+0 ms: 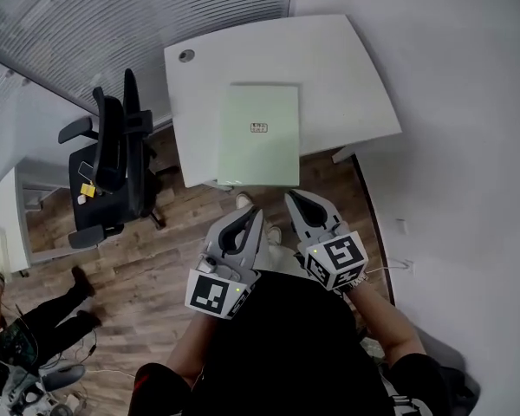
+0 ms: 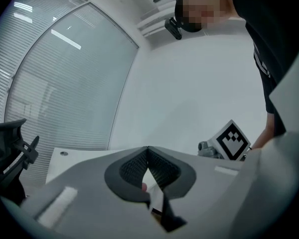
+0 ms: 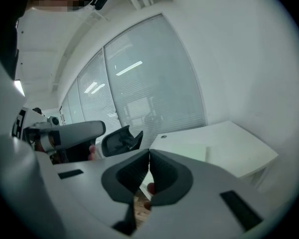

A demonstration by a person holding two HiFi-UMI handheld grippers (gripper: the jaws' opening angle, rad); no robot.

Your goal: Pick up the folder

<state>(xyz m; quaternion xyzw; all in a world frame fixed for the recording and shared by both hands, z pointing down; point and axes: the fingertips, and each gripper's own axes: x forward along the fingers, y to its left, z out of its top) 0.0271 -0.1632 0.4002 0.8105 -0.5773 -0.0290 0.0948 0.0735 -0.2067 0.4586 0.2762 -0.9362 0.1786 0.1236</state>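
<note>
Folder (image 1: 258, 135) lies flat on the white desk (image 1: 347, 76), on its front half, well apart from the cable hole (image 1: 186, 55) at the back corner; its near short edge sits at the desk's front rim, and whether it overhangs I cannot tell.

Handling, as a guess: thin and light, card or plastic, fairly stiff but likely to sag if held by one corner; the cover looks smooth, so it may slide instead of lifting; lying flush, there is no gap for a jaw anywhere except at the front rim. Best hold is probably the near edge, one jaw under and one over, perhaps a claw toward each near corner to keep it level.

Looks: pale green, plain rectangle, longer than wide, closed; a small white label (image 1: 258, 127) with print too small to read sits near the middle.

Left claw (image 1: 253, 213) and right claw (image 1: 292, 198) hang side by side over the wood floor, just short of the desk and pointing at the folder; both have jaws pressed together with nothing between them, so they need to spread before any grip. Black office chair (image 1: 113, 159) stands off to the left, clear of the reach.
</note>
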